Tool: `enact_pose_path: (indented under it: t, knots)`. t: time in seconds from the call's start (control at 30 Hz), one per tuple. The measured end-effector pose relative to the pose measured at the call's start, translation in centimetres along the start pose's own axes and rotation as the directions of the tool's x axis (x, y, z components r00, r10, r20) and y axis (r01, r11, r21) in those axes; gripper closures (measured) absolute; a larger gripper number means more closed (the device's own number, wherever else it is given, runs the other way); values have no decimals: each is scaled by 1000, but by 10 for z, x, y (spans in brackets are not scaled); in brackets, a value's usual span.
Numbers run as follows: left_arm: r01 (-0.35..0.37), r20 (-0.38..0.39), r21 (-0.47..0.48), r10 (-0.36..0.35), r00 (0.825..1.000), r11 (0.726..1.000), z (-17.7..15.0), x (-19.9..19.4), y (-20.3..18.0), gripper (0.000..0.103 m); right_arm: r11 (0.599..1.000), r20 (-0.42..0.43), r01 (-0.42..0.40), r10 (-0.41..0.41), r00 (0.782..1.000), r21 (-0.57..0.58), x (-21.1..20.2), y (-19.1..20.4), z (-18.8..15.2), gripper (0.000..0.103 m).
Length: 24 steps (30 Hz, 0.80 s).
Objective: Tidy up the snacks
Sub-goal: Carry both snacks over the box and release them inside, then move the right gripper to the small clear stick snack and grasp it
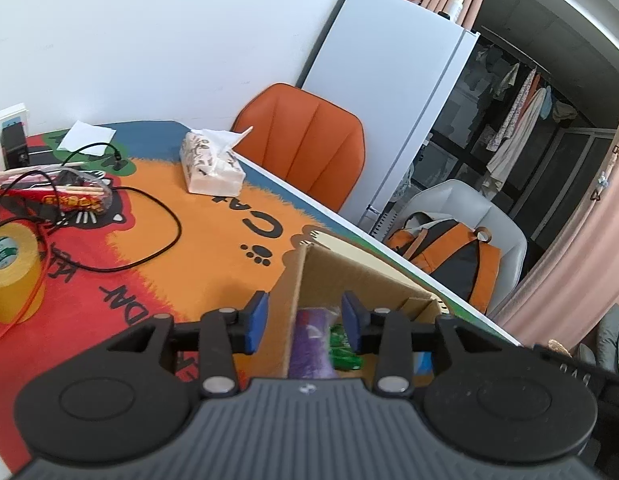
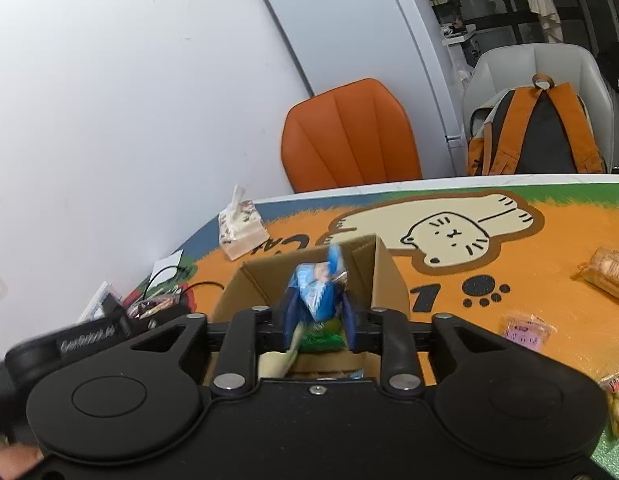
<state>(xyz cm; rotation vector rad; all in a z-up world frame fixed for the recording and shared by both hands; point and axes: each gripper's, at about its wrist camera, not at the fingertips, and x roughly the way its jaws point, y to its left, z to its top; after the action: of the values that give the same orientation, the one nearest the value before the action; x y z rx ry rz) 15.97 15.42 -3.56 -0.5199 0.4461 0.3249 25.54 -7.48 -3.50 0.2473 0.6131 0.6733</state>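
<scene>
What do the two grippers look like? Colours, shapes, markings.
The left gripper and right gripper match: black linkage arms with silver pivot pins, two round black discs flanking the body, and blue pads on the fingers. The left body is ribbed dark grey, the right plain black. No sleeves or gripper cables show.

Each view is taken from just behind a gripper's two fingers, angled down over the table. The left wrist view is held close above the cardboard box, its near wall between the fingers, facing the orange chair and fridge. The right wrist view faces the same box from nearby. Box, chair, tissue pack and backpack are shared
</scene>
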Motion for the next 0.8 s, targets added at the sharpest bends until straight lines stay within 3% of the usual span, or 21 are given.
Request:
enact_pose_path:
  t: [0.03, 0.17, 0.33, 0.8]
  knots:
    - [-5, -1, -1, 5, 1000, 1000, 0, 0, 1, 60, 1000, 1, 4, -4, 1000, 6, 0, -1, 0, 62]
    - [-11, -1, 3, 11, 1000, 1000, -5, -3, -1, 52, 1000, -5, 7, -7, 1000, 21, -4, -6, -4, 59]
    - [-6, 0, 3, 6, 1000, 1000, -12, -7, -7, 32, 999, -8, 27, -27, 1000, 24, -17, -14, -10, 50]
    - [-30, -19, 39, 31, 999, 999, -33, -24, -35, 16, 999, 2, 40, -40, 999, 25, -58, -36, -19, 36]
